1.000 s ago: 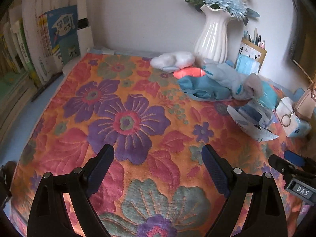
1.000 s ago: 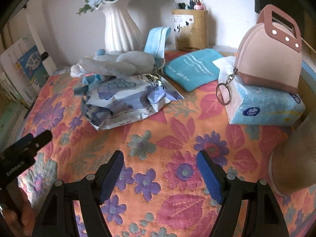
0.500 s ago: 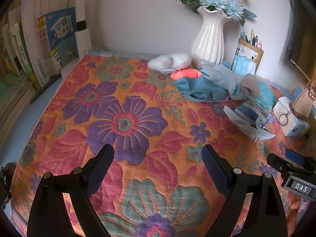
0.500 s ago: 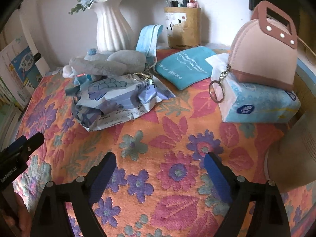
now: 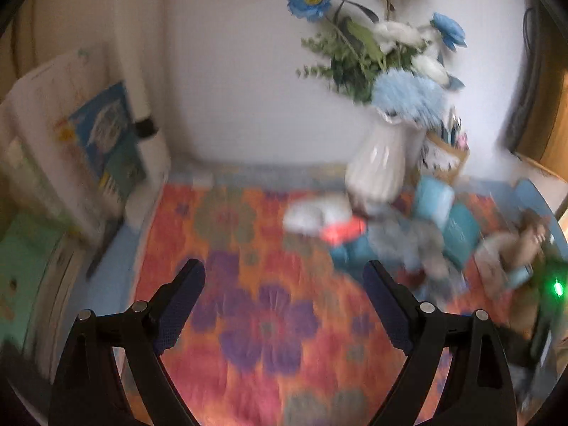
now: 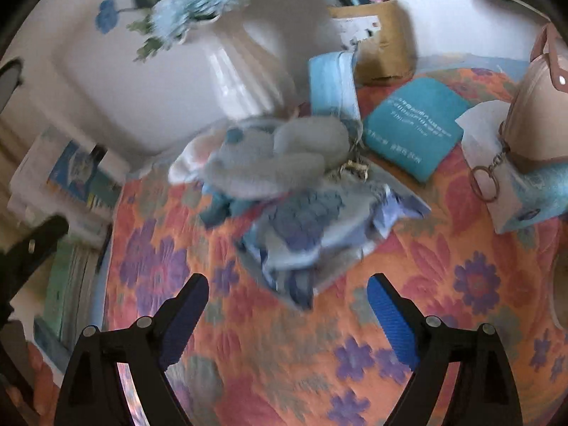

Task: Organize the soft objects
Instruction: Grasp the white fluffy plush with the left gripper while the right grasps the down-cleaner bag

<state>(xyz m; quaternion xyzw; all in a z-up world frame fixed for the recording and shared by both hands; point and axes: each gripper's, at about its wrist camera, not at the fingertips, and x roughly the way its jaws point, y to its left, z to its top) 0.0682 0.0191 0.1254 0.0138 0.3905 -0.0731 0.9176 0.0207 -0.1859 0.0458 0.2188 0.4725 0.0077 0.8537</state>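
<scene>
My left gripper (image 5: 284, 305) hangs with its jaws spread wide and empty over the flowered cloth (image 5: 269, 323), tilted up enough that the wall and the vase (image 5: 381, 163) fill the upper frame (everything here is blurred). My right gripper (image 6: 287, 314) is likewise released, holding nothing, aimed at the grey plush toy (image 6: 280, 156) in the middle of its frame. That toy lies atop the crumpled blue wrapper (image 6: 312, 227), with the teal pouch (image 6: 413, 124) to its right.
</scene>
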